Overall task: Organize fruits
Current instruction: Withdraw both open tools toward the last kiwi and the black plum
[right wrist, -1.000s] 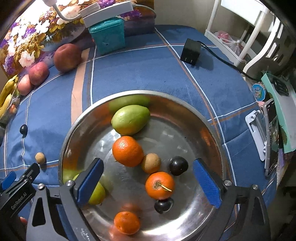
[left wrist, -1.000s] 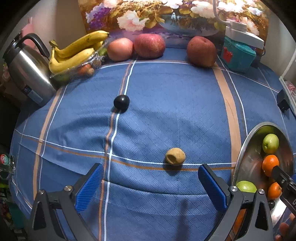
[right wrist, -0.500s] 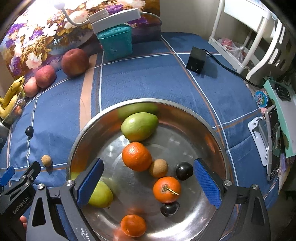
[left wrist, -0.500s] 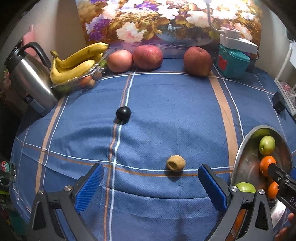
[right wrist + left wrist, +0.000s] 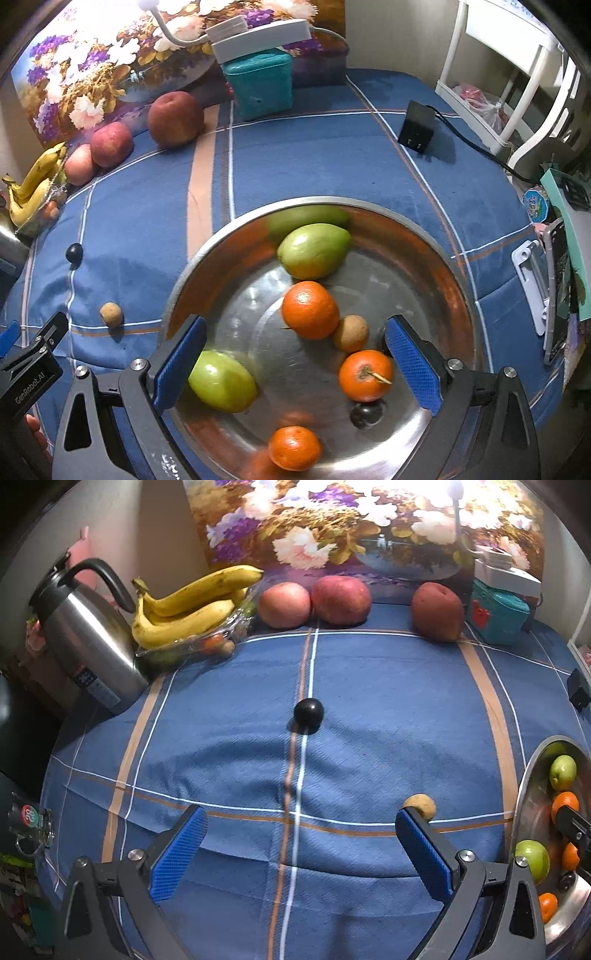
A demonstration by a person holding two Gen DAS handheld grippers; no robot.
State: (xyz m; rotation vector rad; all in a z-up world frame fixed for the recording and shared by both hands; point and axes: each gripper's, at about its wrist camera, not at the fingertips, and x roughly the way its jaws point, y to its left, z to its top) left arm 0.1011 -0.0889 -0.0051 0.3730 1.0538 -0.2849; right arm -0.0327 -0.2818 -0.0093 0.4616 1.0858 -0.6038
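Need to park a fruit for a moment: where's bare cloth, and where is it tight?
Bare cloth runs between the dark plum and the black adapter, in front of the apples. Another patch lies between the kettle and the plum. Crowded: the back left corner around the bananas, and the steel bowl, full of fruit.

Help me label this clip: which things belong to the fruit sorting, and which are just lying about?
Job: round steel bowl, small black plum, small brown kiwi, open left gripper.
Lying about: steel kettle, teal box, black charger.
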